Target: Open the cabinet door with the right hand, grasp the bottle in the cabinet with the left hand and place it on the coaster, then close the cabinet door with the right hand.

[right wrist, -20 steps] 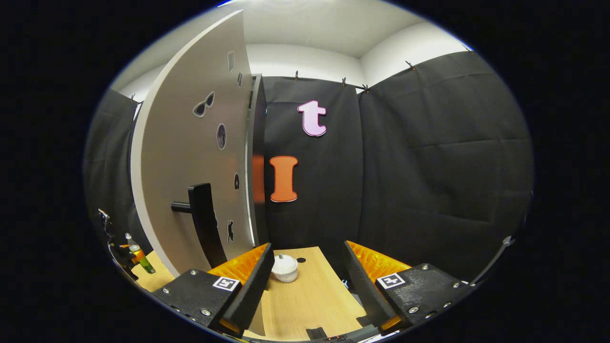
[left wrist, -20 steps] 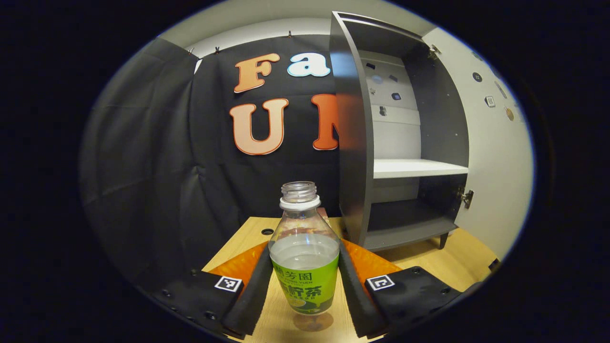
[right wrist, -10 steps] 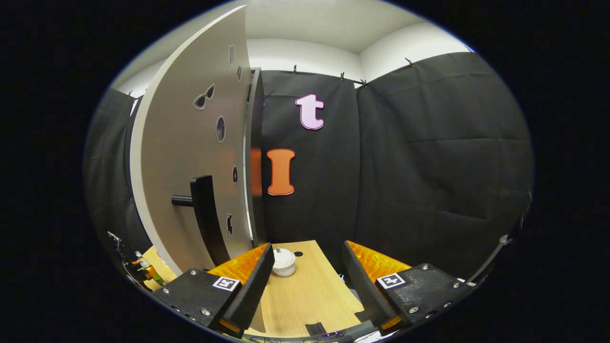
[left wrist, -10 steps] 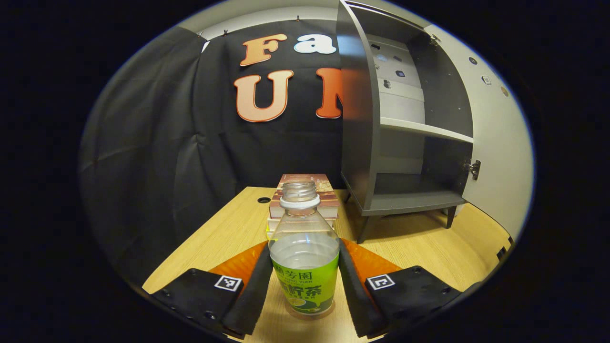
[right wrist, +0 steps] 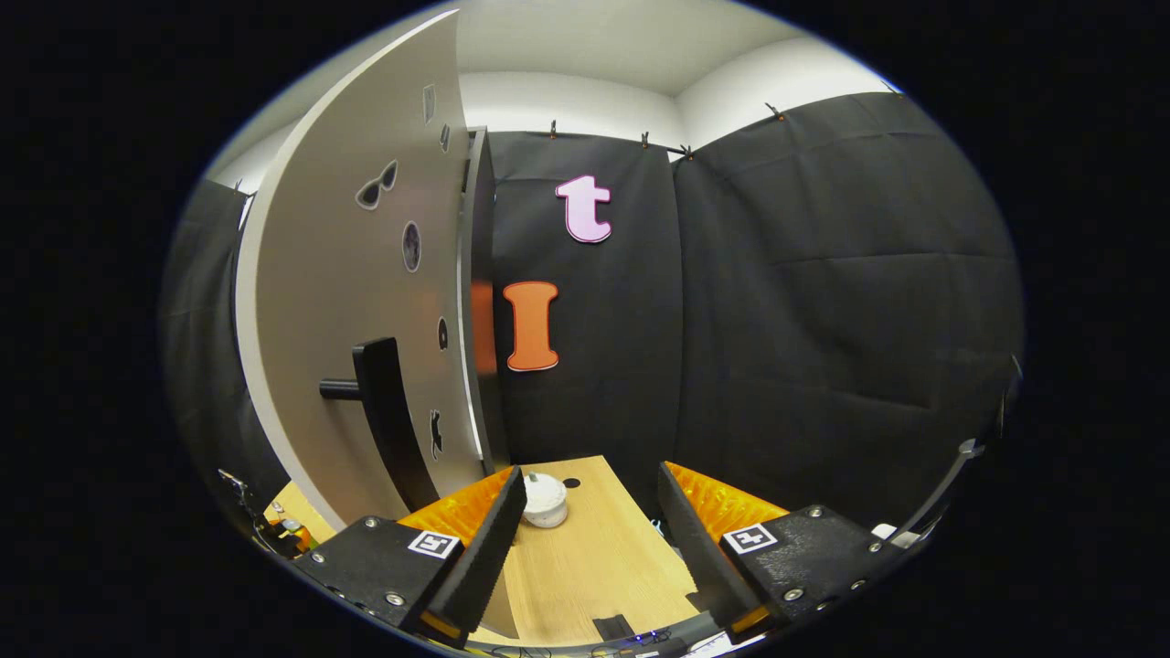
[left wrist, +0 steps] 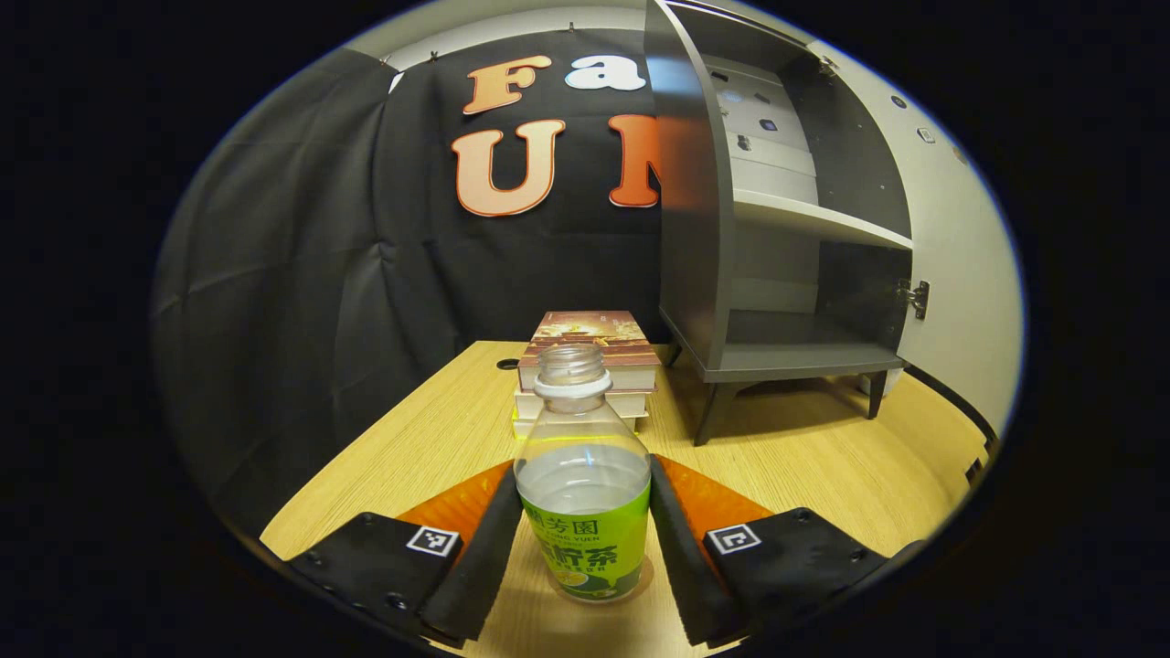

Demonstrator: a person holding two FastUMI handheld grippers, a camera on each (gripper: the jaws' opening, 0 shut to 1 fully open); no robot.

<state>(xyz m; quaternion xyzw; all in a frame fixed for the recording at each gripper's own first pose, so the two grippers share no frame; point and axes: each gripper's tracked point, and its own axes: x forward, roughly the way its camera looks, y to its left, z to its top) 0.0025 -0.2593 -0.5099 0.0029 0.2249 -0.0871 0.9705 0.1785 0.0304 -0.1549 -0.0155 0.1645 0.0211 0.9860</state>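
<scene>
Bottle point(left wrist: 583, 493) base blurred; surface beneath unclear.

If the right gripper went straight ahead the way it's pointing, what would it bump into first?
Probably the small white round object on the table, just ahead of the open right gripper; past it hangs the black cloth wall. Depth is hard to judge.

Black cloth walls point(right wrist: 823, 302) clipped below a white ceiling point(right wrist: 585, 46); light wood table point(left wrist: 804, 475) with a cable hole point(left wrist: 508, 364) near its far edge.
</scene>
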